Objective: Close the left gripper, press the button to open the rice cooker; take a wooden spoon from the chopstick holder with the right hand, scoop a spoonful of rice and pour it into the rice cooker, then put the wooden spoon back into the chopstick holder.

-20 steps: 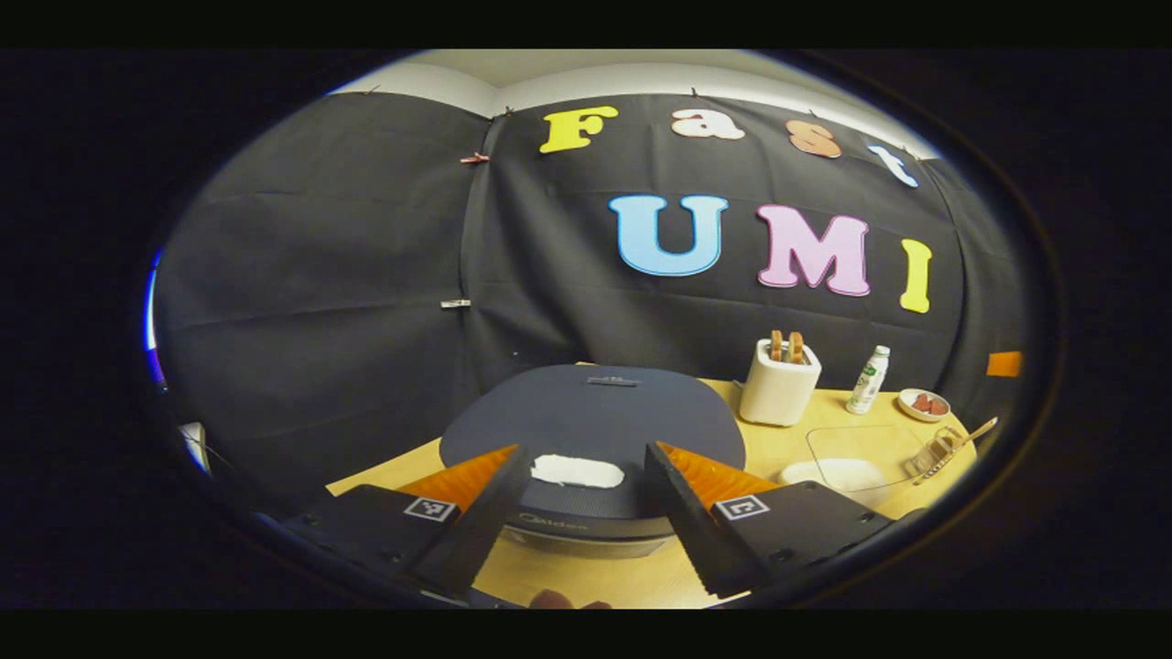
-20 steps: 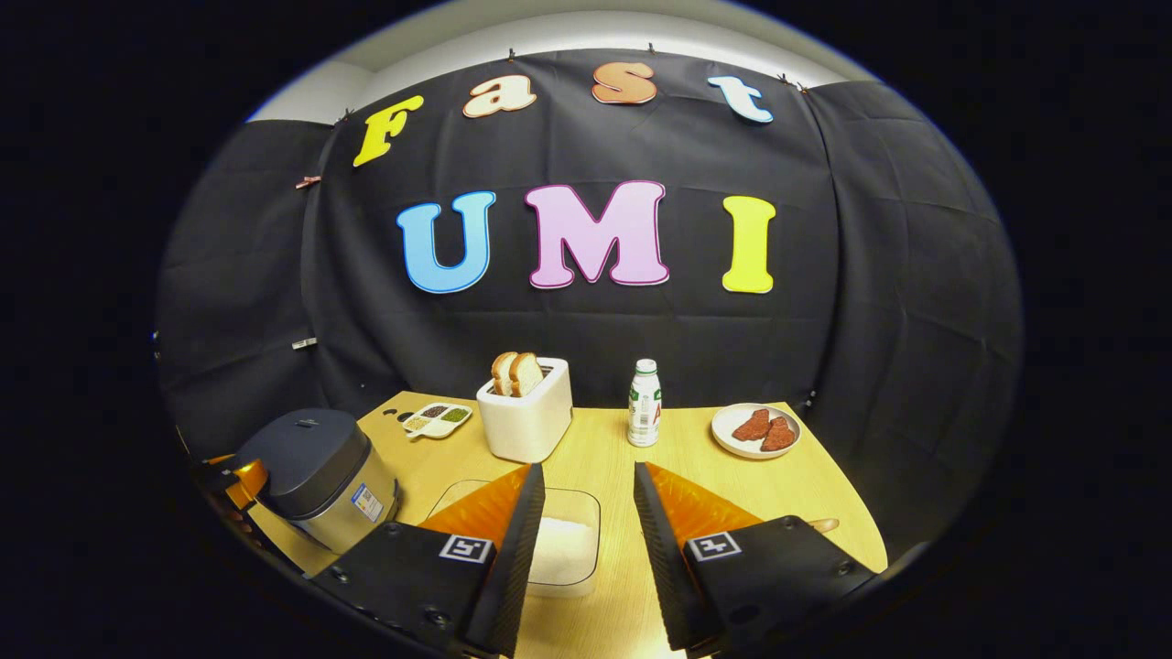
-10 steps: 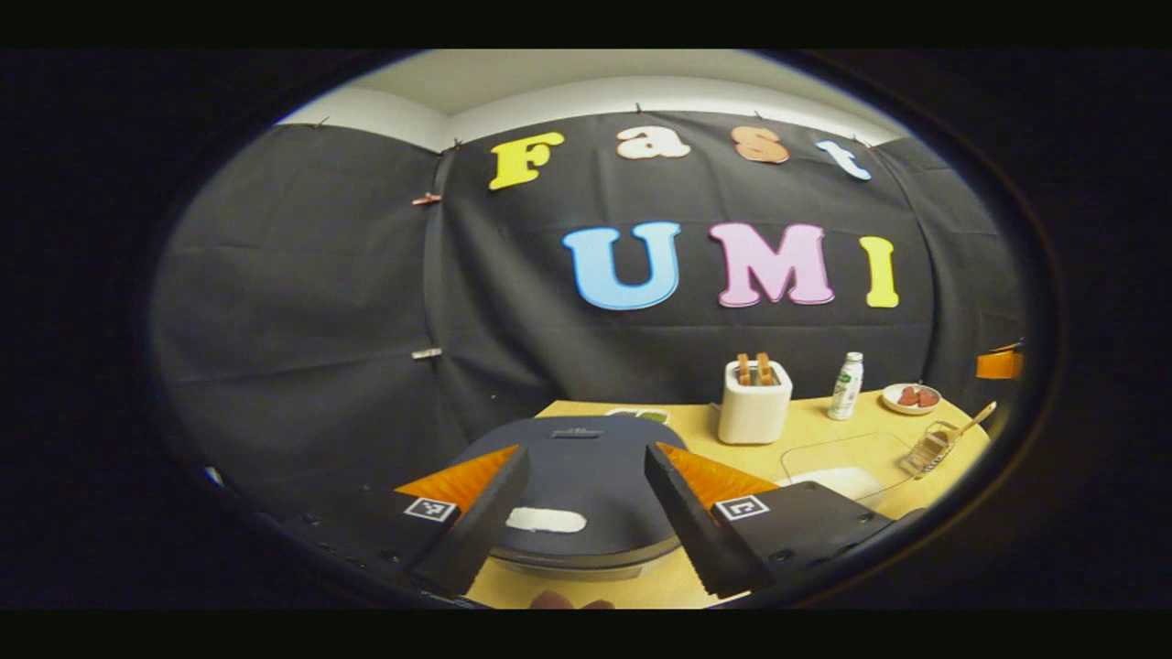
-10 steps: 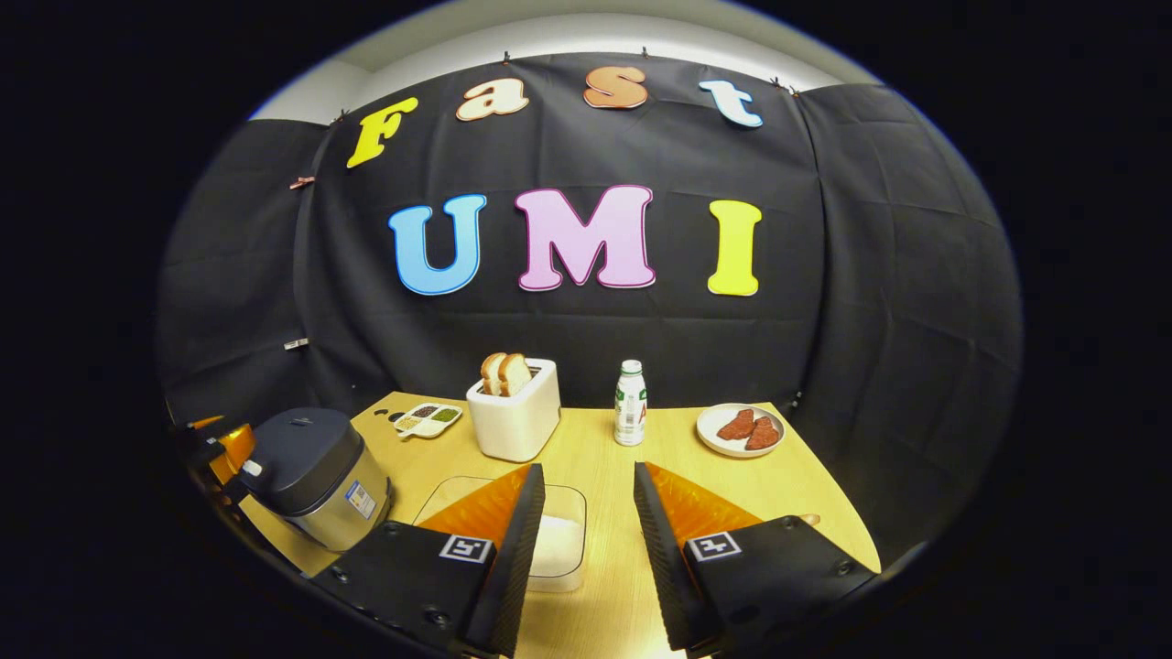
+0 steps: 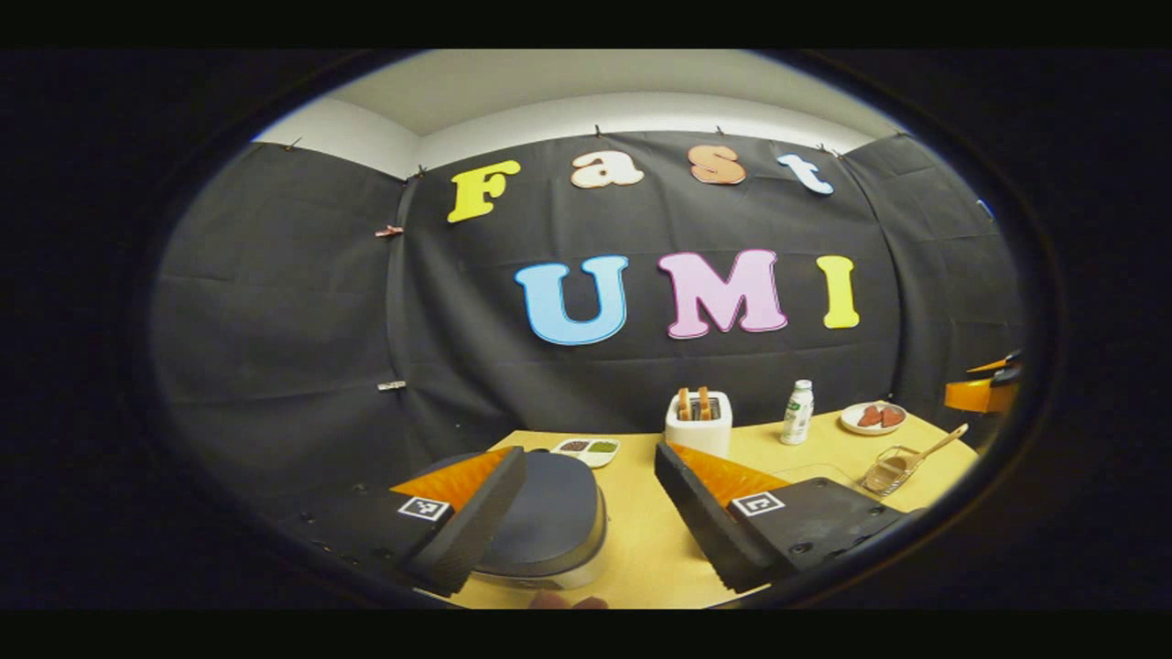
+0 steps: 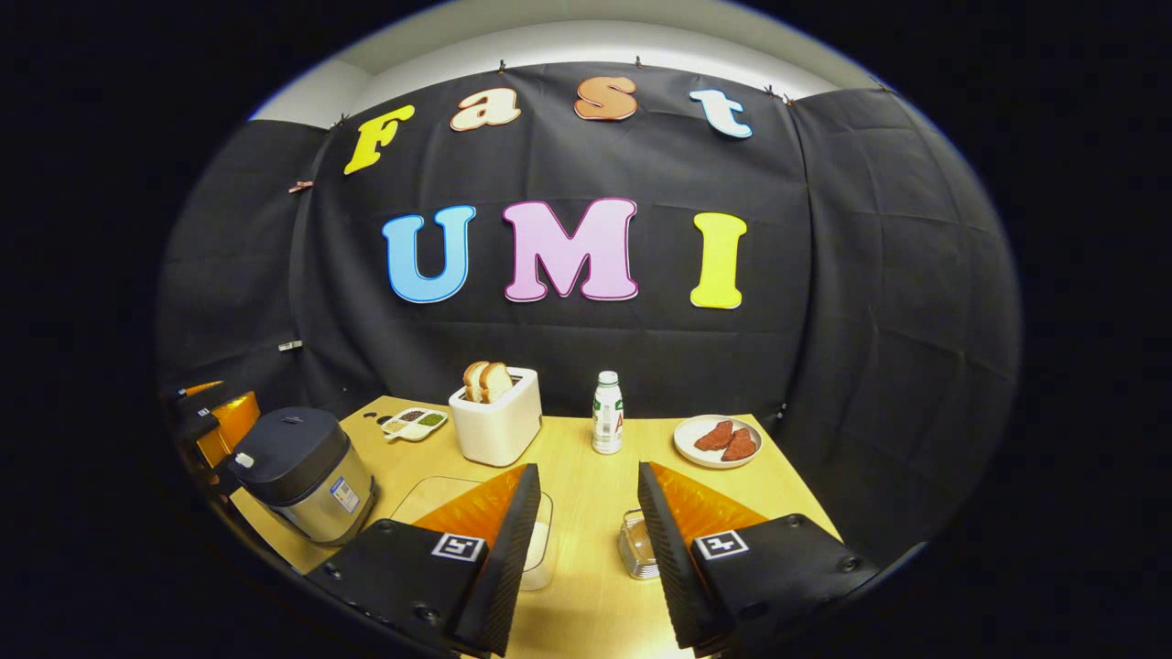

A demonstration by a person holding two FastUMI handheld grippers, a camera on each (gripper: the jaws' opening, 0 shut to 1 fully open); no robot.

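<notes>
Rice cooker (image 6: 302, 471) sits lid-down at the table's left edge, beside a clear rice tub (image 6: 540, 549). The wooden spoon (image 5: 934, 447) leans in the wire chopstick holder (image 5: 886, 469). The left gripper (image 5: 586, 513) and right gripper (image 6: 579, 540) gape wide, empty.

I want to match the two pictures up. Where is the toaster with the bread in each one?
Left gripper view: the toaster stands right of middle, at the table's far edge, above the right finger.
Right gripper view: the toaster stands left of middle, behind the clear box.
Shared landmark: the small bottle stands just right of the toaster in both.
</notes>
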